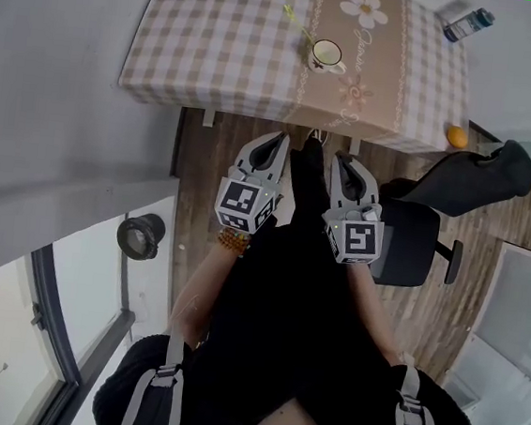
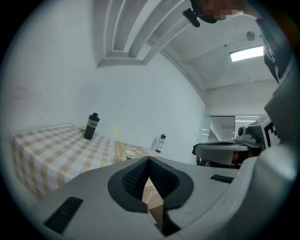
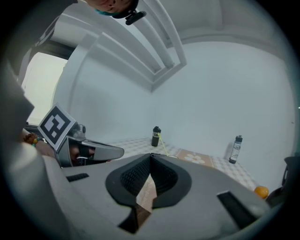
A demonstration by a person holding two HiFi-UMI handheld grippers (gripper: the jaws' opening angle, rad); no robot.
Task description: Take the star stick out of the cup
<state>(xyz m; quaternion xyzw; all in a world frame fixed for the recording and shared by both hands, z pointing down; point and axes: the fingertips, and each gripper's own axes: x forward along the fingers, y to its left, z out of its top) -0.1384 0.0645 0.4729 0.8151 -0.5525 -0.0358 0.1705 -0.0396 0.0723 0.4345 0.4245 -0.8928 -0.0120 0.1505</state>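
Observation:
A white cup [image 1: 325, 55] stands on the table with the checked cloth [image 1: 216, 51]. A thin yellow-green star stick [image 1: 299, 26] leans out of it toward the far left. Both grippers hover side by side short of the table's near edge, above the wooden floor. My left gripper [image 1: 281, 141] is shut with nothing in it, and so is my right gripper [image 1: 338, 158]. In the left gripper view the cup [image 2: 131, 153] and stick [image 2: 117, 135] lie ahead, beyond the closed jaws of the left gripper [image 2: 149, 161]. The right gripper [image 3: 151, 157] view shows the stick [image 3: 162, 144] far off.
A dark bottle [image 2: 92, 126] stands at the table's far left and a second bottle [image 2: 161, 143] at its far right. An orange [image 1: 455, 136] rests on the right corner. A black office chair [image 1: 425, 224] sits right of my grippers. A round black object [image 1: 140, 234] is at the left.

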